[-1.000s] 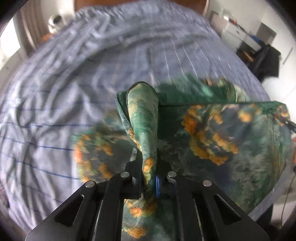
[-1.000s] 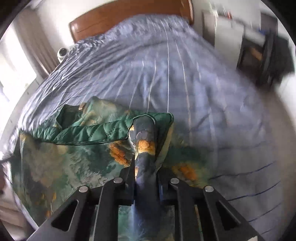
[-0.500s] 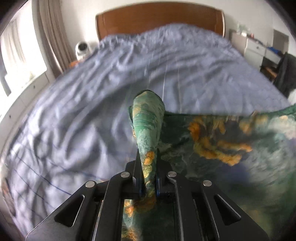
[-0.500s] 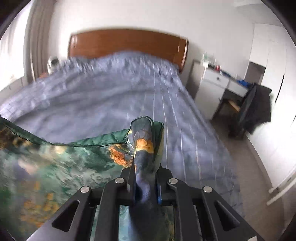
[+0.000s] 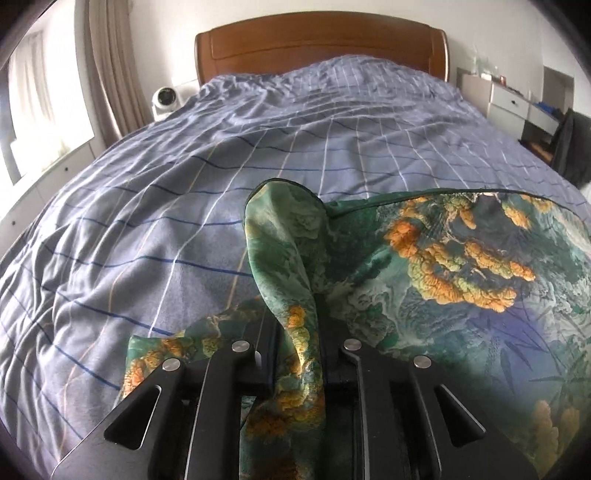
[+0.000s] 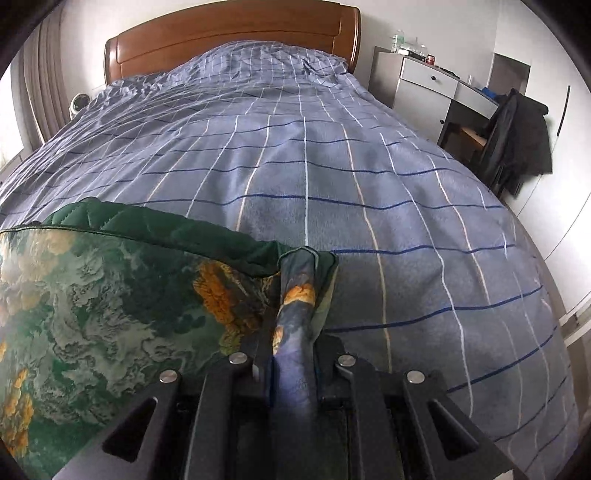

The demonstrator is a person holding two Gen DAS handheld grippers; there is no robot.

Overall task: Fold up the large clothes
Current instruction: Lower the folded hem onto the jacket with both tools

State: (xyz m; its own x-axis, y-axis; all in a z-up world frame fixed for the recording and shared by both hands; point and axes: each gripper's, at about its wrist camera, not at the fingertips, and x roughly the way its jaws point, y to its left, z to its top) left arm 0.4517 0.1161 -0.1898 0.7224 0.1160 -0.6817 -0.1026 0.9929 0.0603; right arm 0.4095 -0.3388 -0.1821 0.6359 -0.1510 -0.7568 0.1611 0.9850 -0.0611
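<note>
Green-and-orange floral garment (image 5: 461, 280), blue grid-lined bedspread (image 5: 184, 184), brown headboard (image 5: 317, 40)

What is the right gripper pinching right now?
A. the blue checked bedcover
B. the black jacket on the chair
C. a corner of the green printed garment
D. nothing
C: a fold of the garment runs up between the right gripper pads, above the bedcover.

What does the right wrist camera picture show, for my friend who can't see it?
The black right gripper pinches a bunched corner of a green quilted garment with orange flower print, which spreads to the left over a blue checked bed cover. Behind stand a brown wooden headboard and a white dresser.
</note>
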